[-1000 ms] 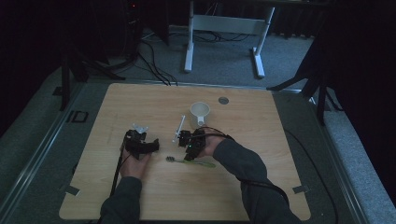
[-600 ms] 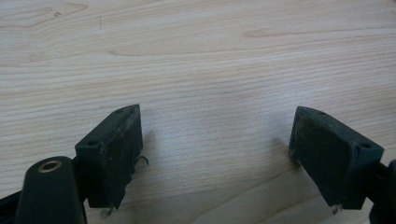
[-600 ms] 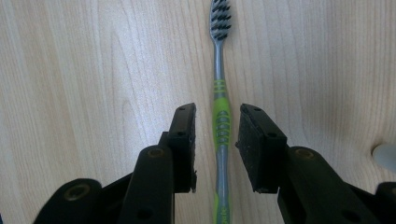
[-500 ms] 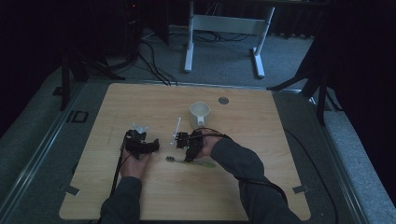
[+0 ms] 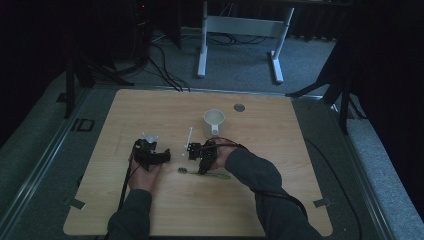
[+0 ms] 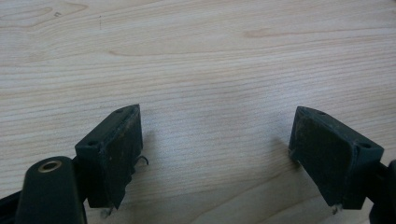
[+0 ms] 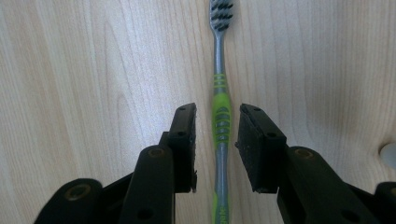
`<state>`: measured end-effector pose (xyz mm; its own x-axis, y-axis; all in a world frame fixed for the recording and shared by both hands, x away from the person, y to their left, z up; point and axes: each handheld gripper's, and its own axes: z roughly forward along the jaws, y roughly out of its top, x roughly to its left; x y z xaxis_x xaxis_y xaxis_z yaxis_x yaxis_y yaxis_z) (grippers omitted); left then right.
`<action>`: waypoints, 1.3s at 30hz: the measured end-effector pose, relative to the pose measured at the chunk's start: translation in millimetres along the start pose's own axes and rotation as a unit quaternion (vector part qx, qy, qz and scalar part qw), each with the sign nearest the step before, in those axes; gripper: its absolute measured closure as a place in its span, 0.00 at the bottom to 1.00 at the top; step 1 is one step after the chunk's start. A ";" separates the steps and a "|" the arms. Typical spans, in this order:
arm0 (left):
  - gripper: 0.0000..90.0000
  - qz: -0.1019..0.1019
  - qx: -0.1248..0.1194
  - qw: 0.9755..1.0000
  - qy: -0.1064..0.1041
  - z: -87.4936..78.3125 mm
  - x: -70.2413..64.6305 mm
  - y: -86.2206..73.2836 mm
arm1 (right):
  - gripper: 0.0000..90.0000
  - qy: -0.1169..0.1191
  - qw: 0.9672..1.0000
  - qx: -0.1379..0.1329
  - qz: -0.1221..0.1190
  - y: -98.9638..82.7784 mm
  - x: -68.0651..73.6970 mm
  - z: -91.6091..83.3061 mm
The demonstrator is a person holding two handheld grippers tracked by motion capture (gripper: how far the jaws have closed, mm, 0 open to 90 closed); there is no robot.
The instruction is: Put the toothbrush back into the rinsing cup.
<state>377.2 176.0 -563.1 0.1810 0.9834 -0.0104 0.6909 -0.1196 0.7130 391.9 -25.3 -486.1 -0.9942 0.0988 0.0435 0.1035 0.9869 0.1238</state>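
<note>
Dim high view with black surroundings, brighter evenly lit gripper views, soft shadows, near foreground slightly blurred

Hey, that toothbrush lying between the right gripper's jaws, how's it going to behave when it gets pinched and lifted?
The toothbrush looks thin and plastic, so probably light and fairly stiff. Its ribbed green grip sits between the right gripper jaws, which should limit slipping. Being long and gripped near the middle, it might pivot or tilt a little in the jaws.

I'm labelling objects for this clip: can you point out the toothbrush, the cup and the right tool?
toothbrush [image 7: 220, 116]: right gripper view, on the green grip of its handle.
cup [image 5: 213, 119]: high view, on its white rim.
right tool [image 7: 215, 123]: right gripper view, midway between its two tips, which stand either side of the handle.
</note>
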 end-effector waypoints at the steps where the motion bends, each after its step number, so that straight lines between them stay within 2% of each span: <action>1: 0.20 0.000 0.000 1.000 0.000 0.0 0.0 0.0 | 0.74 0.000 1.000 0.001 0.000 -0.1 -0.2 0.9; 15: 0.20 0.000 0.000 1.000 0.000 0.0 0.0 0.0 | 0.74 0.003 1.000 0.016 -0.003 1.4 -1.3 11.8; 26: 0.20 0.000 0.000 1.000 0.000 0.1 0.0 0.0 | 0.74 0.004 1.000 0.031 0.003 1.1 -3.6 19.4; 39: 0.20 0.000 0.000 1.000 0.000 0.0 0.0 0.0 | 0.75 0.003 0.999 0.038 0.003 2.3 -4.9 24.8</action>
<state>377.3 176.0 -563.1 0.1808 0.9835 -0.0102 0.6907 -0.1196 0.7132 396.2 -20.4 -510.6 -0.9933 0.1041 0.0498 0.1065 0.9932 0.0479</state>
